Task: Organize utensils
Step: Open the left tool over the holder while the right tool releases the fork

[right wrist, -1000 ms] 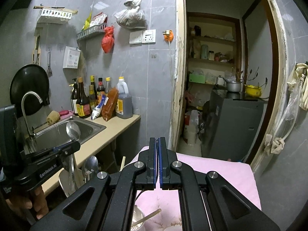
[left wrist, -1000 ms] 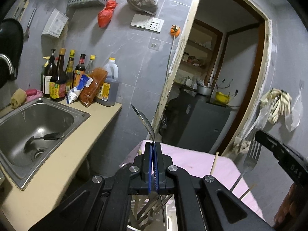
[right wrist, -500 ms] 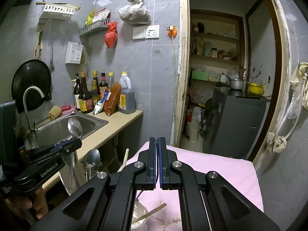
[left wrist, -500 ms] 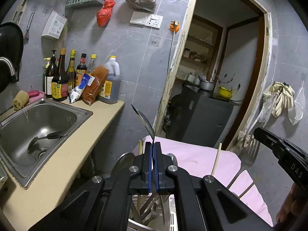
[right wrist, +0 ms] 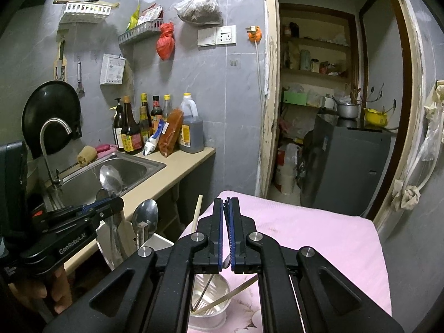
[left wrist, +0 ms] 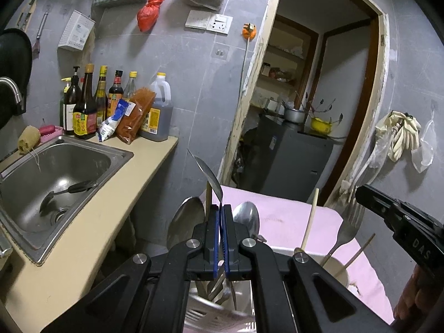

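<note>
The left gripper is clamped tight on a spoon (bowl up), just above the utensil holder at the pink table's edge. The right gripper pinches a fork over a metal cup.

I see a steel spoon standing upright, bowl up, above more spoons and a fork in holders.

walls: grey tile | left: beige counter, steel sink (bottles behind) | right: worn doorway onto shelved pantry | near: pink-covered table | light: dim
</note>
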`<state>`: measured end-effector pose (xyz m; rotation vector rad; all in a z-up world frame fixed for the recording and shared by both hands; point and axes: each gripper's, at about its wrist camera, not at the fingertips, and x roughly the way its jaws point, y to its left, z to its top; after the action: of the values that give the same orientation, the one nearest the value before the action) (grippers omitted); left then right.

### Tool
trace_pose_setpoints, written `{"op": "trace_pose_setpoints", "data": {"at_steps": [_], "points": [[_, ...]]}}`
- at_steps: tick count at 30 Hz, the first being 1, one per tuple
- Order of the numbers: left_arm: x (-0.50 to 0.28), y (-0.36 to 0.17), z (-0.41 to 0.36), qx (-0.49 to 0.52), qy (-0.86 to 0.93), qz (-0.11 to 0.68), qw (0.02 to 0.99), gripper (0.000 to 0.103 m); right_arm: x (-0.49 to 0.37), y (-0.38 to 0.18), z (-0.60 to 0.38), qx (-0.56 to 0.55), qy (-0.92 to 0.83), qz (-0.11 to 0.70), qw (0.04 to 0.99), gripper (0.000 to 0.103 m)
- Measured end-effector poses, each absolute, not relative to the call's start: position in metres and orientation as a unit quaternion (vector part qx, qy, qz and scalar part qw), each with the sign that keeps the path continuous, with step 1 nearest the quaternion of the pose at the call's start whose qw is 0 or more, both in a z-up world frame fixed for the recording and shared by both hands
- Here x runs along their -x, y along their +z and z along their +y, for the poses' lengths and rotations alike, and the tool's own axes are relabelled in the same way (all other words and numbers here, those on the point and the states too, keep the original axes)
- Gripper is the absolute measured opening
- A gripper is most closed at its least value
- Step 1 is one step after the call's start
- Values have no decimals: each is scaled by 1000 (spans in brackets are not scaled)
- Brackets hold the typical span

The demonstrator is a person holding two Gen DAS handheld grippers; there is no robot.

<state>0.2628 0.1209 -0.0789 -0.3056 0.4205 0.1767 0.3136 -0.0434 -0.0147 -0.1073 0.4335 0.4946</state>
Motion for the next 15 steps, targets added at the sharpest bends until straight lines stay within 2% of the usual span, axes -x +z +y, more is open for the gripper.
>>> {"op": "trace_pose_setpoints", "data": {"at_steps": [15], "points": [[-256, -77, 122, 126, 70, 242, 960, 4, -306, -17, -51, 36, 240, 218, 945, 4]]}}
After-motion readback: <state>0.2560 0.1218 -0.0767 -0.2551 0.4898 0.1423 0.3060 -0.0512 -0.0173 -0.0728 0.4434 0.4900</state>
